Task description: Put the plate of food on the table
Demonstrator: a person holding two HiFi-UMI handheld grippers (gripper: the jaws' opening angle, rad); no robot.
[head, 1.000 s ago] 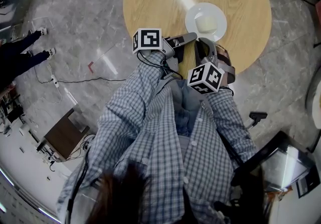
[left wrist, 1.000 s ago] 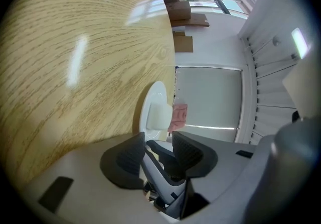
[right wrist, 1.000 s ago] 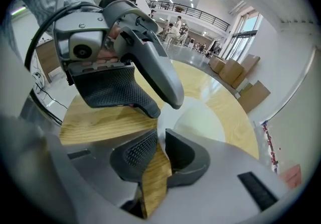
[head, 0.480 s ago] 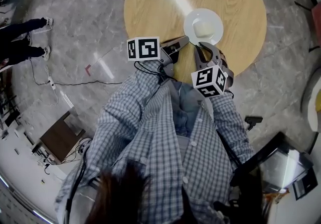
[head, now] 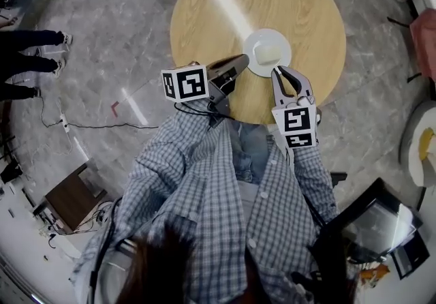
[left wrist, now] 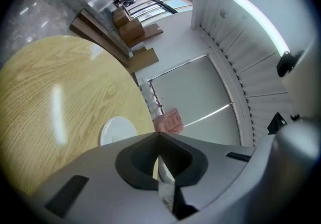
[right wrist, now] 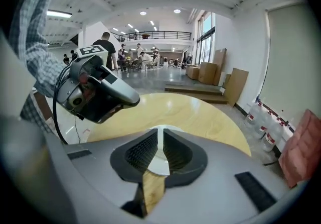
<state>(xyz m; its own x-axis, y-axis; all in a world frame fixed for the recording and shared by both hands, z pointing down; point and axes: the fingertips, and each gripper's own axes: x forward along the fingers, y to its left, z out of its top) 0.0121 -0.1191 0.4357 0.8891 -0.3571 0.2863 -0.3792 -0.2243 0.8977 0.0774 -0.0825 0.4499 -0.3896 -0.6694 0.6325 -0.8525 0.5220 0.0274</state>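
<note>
The white plate (head: 267, 52) with a pale piece of food rests on the round wooden table (head: 225, 16), toward its near edge. My left gripper (head: 244, 58) hovers just left of the plate with its jaws shut and nothing in them. My right gripper (head: 275, 71) hangs just in front of the plate, jaw tips together and empty. In the left gripper view the plate (left wrist: 118, 130) lies beyond the shut left gripper (left wrist: 159, 137). In the right gripper view a sliver of the plate (right wrist: 159, 162) shows behind the right gripper (right wrist: 161, 130), with the left gripper (right wrist: 95, 92) to the left.
A person's shoes (head: 34, 57) stand on the marble floor at the left, near a cable (head: 102, 125). A low brown stand (head: 71, 197) sits at lower left and a black chair (head: 368, 228) at lower right. Water bottles (right wrist: 261, 117) line the wall.
Both grippers have risen off the table and rolled, and their tips now hang a little back from the plate. The plate stays on the table.
</note>
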